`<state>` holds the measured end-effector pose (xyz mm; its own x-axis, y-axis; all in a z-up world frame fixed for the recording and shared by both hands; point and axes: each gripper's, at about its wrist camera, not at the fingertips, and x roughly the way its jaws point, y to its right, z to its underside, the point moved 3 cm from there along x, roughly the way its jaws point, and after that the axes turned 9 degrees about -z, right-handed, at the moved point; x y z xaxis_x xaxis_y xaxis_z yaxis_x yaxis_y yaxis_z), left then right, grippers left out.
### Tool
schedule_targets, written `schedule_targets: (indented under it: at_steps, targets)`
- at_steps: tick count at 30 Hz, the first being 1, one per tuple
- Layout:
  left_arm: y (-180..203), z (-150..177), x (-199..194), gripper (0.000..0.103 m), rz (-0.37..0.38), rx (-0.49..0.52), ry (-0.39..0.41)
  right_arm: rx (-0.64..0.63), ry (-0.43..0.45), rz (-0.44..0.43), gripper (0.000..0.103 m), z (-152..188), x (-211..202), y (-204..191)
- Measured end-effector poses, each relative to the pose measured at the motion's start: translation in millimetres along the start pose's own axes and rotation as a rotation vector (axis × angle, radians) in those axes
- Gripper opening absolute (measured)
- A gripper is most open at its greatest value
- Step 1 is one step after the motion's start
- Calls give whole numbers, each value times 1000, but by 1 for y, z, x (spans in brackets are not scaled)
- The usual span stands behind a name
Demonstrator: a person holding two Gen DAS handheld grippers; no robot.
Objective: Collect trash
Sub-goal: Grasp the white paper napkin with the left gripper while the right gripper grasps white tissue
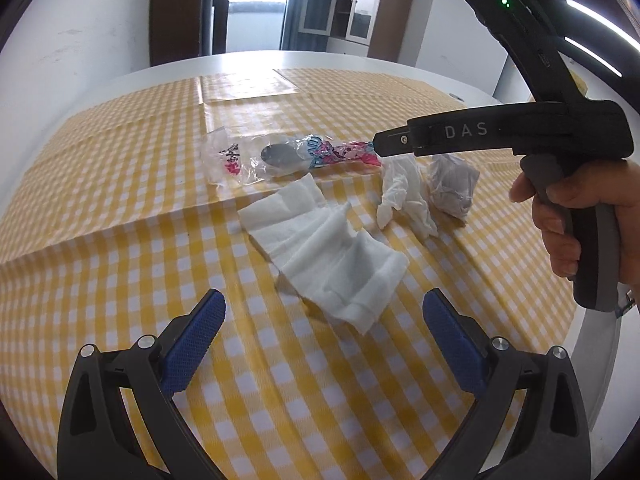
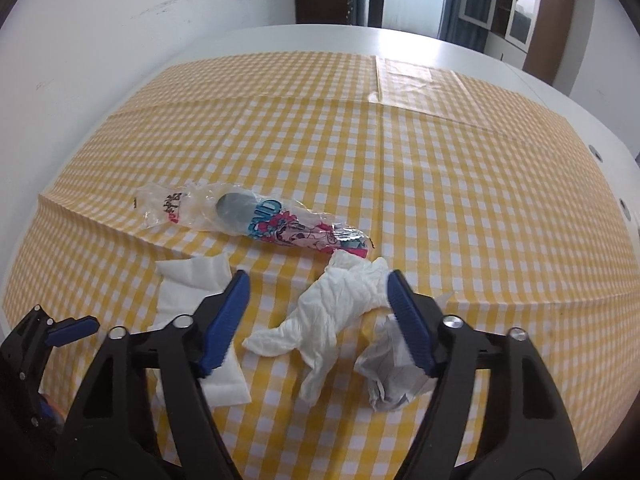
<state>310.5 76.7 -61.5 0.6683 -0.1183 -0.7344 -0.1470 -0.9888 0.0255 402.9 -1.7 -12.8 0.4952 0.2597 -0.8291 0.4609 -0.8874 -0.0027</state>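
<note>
- Twisted tissue: lies on the checked cloth directly between the fingers of the right gripper. Its long axis runs on a diagonal, from the far end by the right pad down to the near end toward the left pad.
- Right gripper state: jaws partly spread, neither pad pressing the tissue; nothing is held. The right pad sits at or just beside the tissue's far end; contact cannot be confirmed.
- Crumpled wad: lies just beside the tissue, partly under the right finger. Judged risk: the closing jaws may catch it as well.
- Flat napkin: lies just ahead of the left gripper, centred between its fingers. Left jaws stand wide and empty.
- Wrapper: clear plastic with a printed pack, beyond both grippers, long axis across the view.
- Nearer hand: the right gripper for the twisted tissue, the left for the napkin.
- Judged next move: lower the right gripper and close across the tissue's middle.
</note>
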Motion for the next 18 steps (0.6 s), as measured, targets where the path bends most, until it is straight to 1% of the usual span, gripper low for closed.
schedule_targets:
  at_steps: [2, 4, 5, 8, 9, 10, 11, 12, 13, 14, 15, 16, 17, 18]
  targets:
    - [1, -7, 8, 97, 2, 6, -10, -17, -25, 5, 61, -2, 6, -2]
    - [5, -12, 16, 96, -2, 21, -25, -27, -41, 26, 53, -4, 11, -2]
    - [7, -13, 20, 96, -4, 31, -31, -21, -49, 33, 50, -5, 14, -1]
    - [13, -17, 30, 94, -18, 56, -49, 22, -92, 13, 37, -4, 21, 5]
    - [15, -18, 33, 93, -18, 57, -52, 25, -109, 18, 28, -3, 23, 6]
    - [16, -19, 36, 91, -16, 54, -59, 22, -115, 27, 24, -1, 24, 8]
    - [18, -19, 39, 88, -16, 53, -65, 19, -115, 32, 23, -1, 24, 8]
    - [20, -19, 41, 85, -18, 56, -69, 20, -115, 31, 18, 0, 23, 9]
    - [22, -19, 43, 75, -24, 65, -75, 27, -115, 24, 14, 1, 22, 11]
    - [25, -18, 45, 66, -30, 79, -84, 32, -114, 18, 12, 1, 22, 11]
    - [27, -17, 46, 63, -46, 91, -76, 35, -108, 9, 10, 2, 19, 11]
    - [29, -17, 46, 53, -65, 108, -72, 31, -98, 3, 9, 2, 15, 12]
    - [29, -16, 44, 41, -80, 115, -68, 25, -87, 2, 9, 3, 12, 11]
    - [29, -16, 43, 33, -82, 111, -67, 19, -77, 1, 8, 3, 9, 9]
